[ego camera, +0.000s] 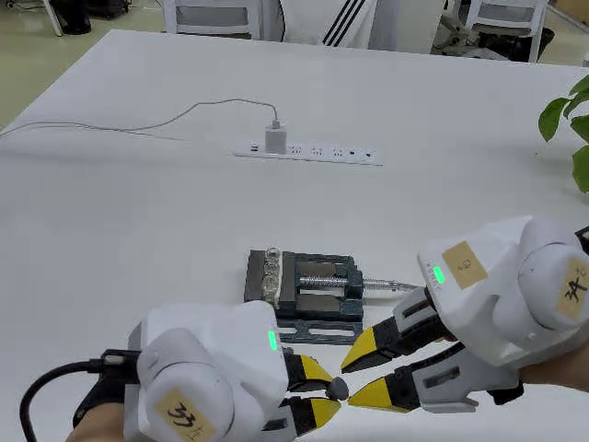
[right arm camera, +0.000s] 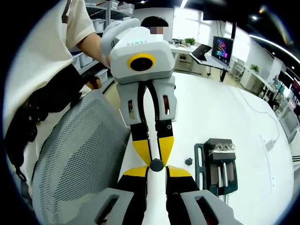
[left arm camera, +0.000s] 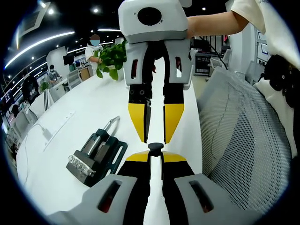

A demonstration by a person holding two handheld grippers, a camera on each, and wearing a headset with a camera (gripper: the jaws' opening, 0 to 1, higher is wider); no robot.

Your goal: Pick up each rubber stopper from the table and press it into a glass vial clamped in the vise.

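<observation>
Left gripper (ego camera: pixel 331 390), jaws pinched shut on a stopper (ego camera: pixel 337 388), presents it near the vise (ego camera: pixel 317 299) and its clamped vials (ego camera: pixel 271 270), while the right gripper (ego camera: pixel 349 384), part open and empty, flanks it, probably to regrip it for pressing.

- Bare table (ego camera: pixel 138 230) left of the vise (ego camera: pixel 304 293): open passage.
- Power strip (ego camera: pixel 306 152) (charger plugged in) lies across the far side.
- Plant leaves (ego camera: pixel 571 120) crowd the right edge.
</observation>
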